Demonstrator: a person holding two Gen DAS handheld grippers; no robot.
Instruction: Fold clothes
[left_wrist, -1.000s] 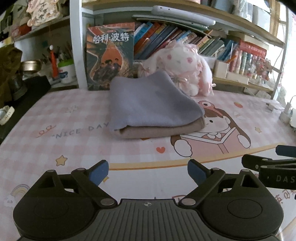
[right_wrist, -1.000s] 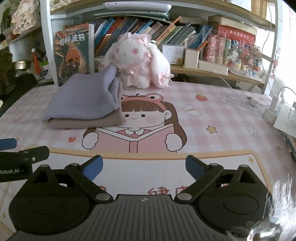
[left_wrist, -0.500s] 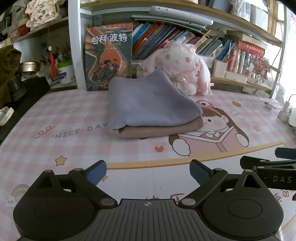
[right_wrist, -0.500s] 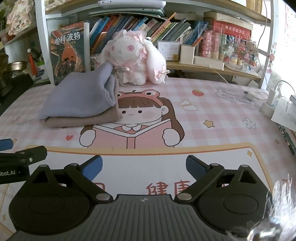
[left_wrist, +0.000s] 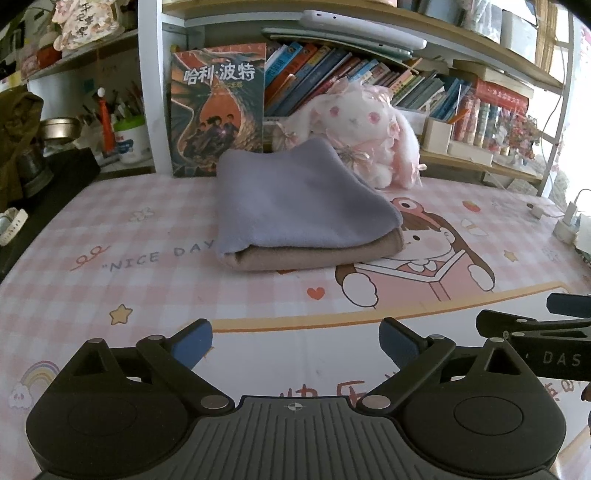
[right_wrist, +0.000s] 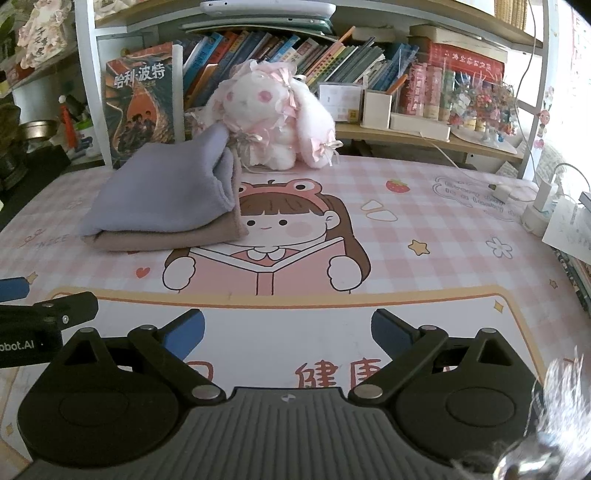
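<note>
Left wrist view: the left gripper (left_wrist: 295, 341) hangs low over the bench (left_wrist: 110, 266), fingers apart and holding nothing. The clothes lie well ahead of it as a folded stack: a lilac piece (left_wrist: 295, 199) on top of a tan piece (left_wrist: 314, 254), just in front of a plush rabbit (left_wrist: 365, 136). The folding looks done or close to it. If any step remains, it would be squaring the stack; that would be best done by nudging the edges from both sides with fingers spread, not by pinching the soft fleece, which would drag the top layer askew. At the back left a white cup (left_wrist: 129, 136) holds pens.

Right wrist view: the right gripper (right_wrist: 288, 332) likewise has its fingers spread and empty, well short of the stack. The lilac piece's far corner (right_wrist: 221, 136) stands up against the rabbit and might want flattening. A white box (right_wrist: 376, 109) on the shelf holds pencils.
</note>
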